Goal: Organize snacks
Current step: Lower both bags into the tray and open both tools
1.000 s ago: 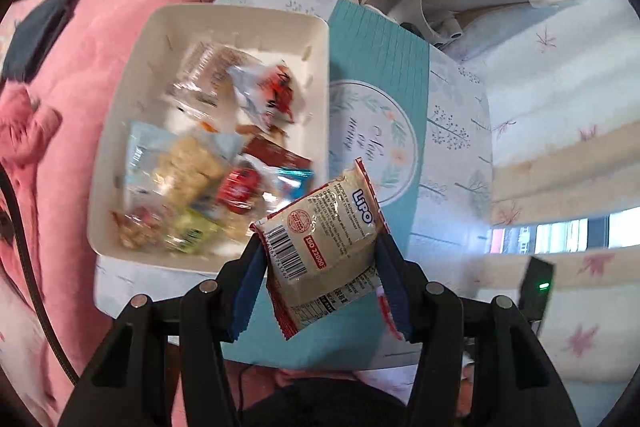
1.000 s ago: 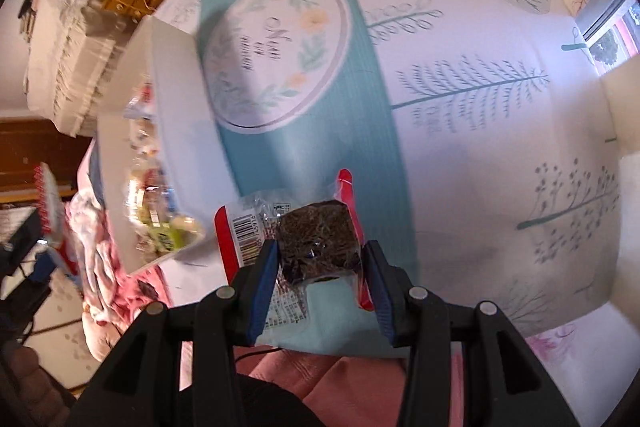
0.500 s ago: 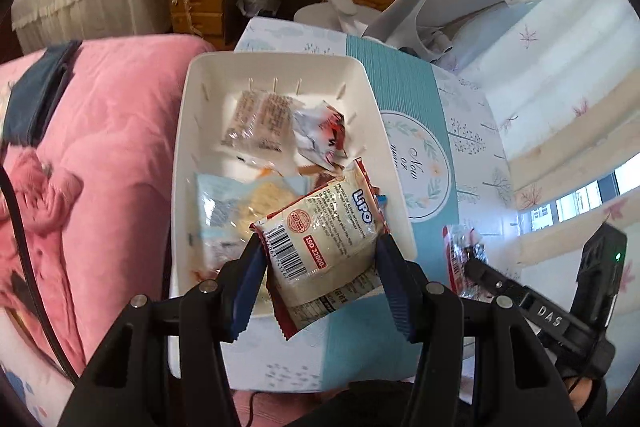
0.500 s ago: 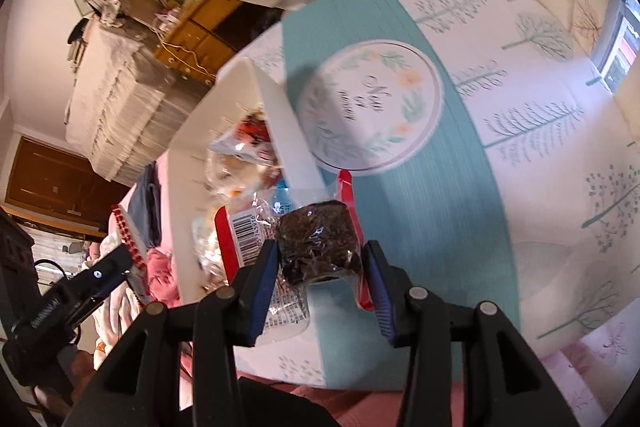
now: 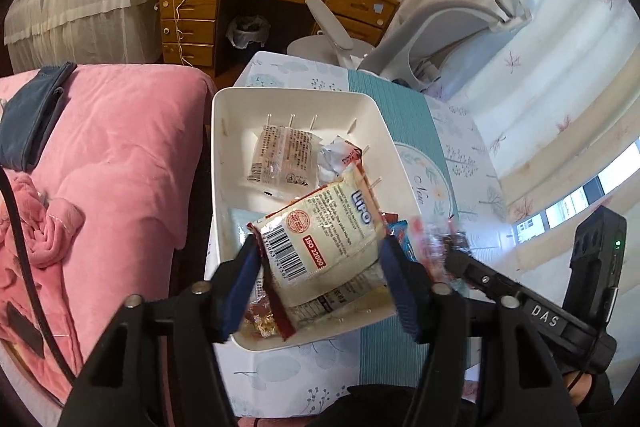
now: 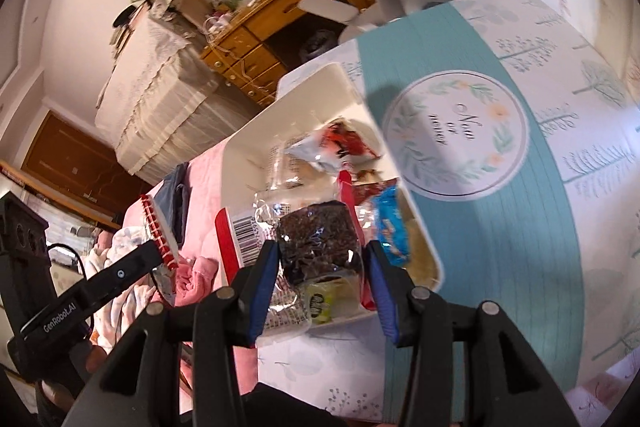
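Holding two snacks over the white bin (image 5: 298,341) on the counter (image 6: 520,235): left gripper (image 5: 320,283) pointing down, fingers parting around the cream packet (image 5: 320,247); right gripper (image 6: 322,283) (fingers clamped) gripping the dark cake (image 6: 318,239).

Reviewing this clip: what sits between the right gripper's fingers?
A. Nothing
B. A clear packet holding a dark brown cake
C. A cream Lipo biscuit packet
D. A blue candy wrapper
B: in the right wrist view the right gripper has its blue pads on either side of the clear packet of dark brown cake.
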`<state>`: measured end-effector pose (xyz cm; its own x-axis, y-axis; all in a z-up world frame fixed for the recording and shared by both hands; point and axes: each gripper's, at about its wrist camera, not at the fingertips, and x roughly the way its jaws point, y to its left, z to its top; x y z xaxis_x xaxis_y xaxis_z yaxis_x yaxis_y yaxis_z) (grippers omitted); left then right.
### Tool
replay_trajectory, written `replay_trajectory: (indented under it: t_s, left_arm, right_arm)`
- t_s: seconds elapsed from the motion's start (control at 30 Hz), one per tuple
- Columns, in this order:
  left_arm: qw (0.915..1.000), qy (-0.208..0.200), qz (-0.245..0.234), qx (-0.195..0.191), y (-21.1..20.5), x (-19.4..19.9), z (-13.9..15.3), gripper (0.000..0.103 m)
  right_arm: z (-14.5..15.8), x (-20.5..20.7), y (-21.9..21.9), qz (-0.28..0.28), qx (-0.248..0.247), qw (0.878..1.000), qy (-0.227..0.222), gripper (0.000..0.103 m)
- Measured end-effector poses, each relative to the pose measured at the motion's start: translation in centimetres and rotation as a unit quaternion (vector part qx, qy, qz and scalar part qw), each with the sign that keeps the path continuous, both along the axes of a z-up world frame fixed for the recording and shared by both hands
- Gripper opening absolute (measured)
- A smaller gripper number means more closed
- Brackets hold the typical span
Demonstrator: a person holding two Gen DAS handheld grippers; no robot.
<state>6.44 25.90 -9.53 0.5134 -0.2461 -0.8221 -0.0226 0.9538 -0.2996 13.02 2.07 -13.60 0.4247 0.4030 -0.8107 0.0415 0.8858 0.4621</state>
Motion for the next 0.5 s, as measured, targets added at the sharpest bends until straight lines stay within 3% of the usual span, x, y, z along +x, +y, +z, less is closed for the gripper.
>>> replay_trajectory:
  t_s: [0.1,0.17,0.33,0.5]
  left_arm:
    - [1.0,-0.007,0.003,-0.002,0.3,-0.3,0.1,0.08]
    - [0.9999,-0.009,0.006,0.0,0.3,-0.4,0.1,0.08]
    - [0.9992,-0.007,0.019,0.035,-0.6,-0.3,0.2,0.081]
    - [0.9996,-0.012,0.007,0.025,-2.2,-0.9,0.1,0.081]
  right_arm:
    - [-0.1,0.1,0.6,0.008,0.007,1.0,-0.004,0.055]
    - [0.4,-0.2,0.7,0.009,0.006,1.0,-0.016,0.07]
    - [1.4,-1.1,0.4,0.002,-0.008,0.999,-0.034,0.082]
    - [1.4,-2.6,-0.6,-0.013,-0.035,0.999,-0.024,0.089]
